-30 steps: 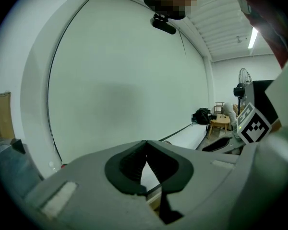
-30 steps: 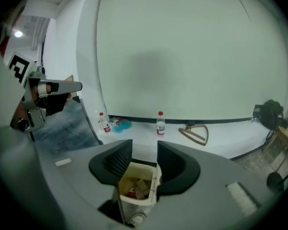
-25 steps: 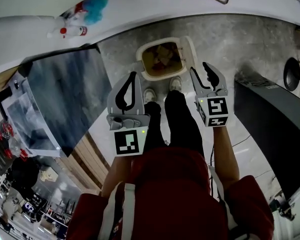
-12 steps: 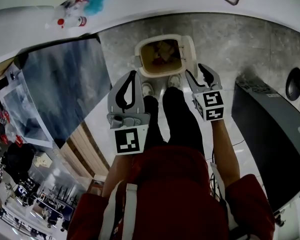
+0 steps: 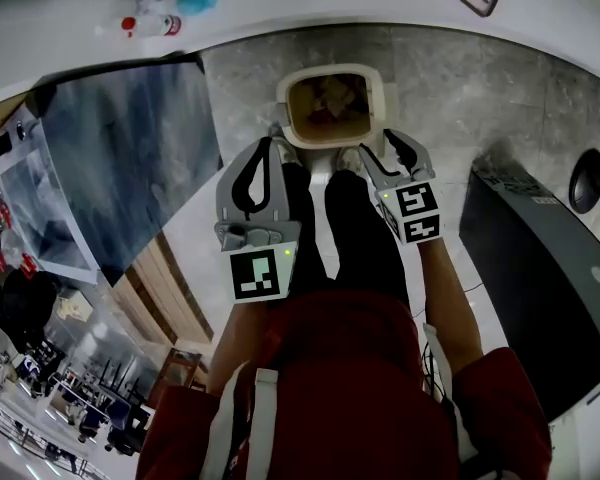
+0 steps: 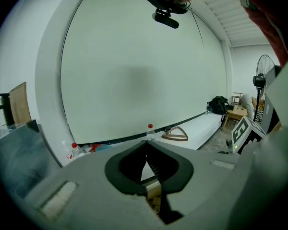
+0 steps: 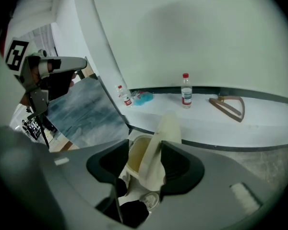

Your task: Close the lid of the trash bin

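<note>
Now, right gripper (image 7: 144, 146) jaws just opened wider, upright lid (image 7: 169, 126) between them

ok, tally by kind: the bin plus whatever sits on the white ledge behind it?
Trash bin: 1
Lid, standing open: 1
Bottles: 2 plain, one upright, one by the blue thing; a possible third there is too blurred to count
Wooden triangle: 1
Blue thing: 1
Total: 6

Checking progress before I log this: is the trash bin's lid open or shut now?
Open. The lid stands raised at the rim of the trash bin, and the head view looks straight into it.
</note>
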`<action>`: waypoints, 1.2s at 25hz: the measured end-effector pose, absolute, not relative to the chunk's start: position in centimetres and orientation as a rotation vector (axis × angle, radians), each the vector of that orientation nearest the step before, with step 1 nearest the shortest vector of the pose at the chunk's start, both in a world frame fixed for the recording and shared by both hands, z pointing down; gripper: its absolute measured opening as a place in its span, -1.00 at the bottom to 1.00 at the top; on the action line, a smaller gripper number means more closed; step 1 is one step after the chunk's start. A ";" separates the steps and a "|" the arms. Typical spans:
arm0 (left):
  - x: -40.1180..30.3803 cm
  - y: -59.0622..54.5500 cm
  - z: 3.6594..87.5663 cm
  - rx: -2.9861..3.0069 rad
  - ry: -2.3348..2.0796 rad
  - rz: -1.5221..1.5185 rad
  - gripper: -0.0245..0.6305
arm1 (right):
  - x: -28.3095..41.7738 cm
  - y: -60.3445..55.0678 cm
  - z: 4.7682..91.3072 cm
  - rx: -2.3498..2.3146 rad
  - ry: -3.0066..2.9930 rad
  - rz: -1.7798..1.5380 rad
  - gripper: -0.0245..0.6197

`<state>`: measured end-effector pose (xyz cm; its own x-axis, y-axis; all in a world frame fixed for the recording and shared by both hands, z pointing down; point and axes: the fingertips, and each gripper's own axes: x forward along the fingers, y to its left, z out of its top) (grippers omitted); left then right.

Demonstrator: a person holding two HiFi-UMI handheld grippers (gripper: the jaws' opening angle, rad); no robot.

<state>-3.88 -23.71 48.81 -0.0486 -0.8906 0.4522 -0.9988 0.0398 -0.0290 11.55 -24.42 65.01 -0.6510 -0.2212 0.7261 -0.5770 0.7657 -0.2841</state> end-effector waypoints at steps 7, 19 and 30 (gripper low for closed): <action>-6.9 -21.4 50.6 1.859 -2.037 0.476 -0.93 | 6.7 -21.9 66.5 0.466 -2.279 0.592 -0.27; -12.2 -17.2 58.8 1.781 -1.931 0.489 -0.93 | -1.0 -17.5 73.2 0.298 -2.201 0.568 -0.28; -15.1 -14.6 67.7 1.718 -1.783 0.497 -0.93 | -4.2 -15.5 79.3 0.282 -2.092 0.596 -0.27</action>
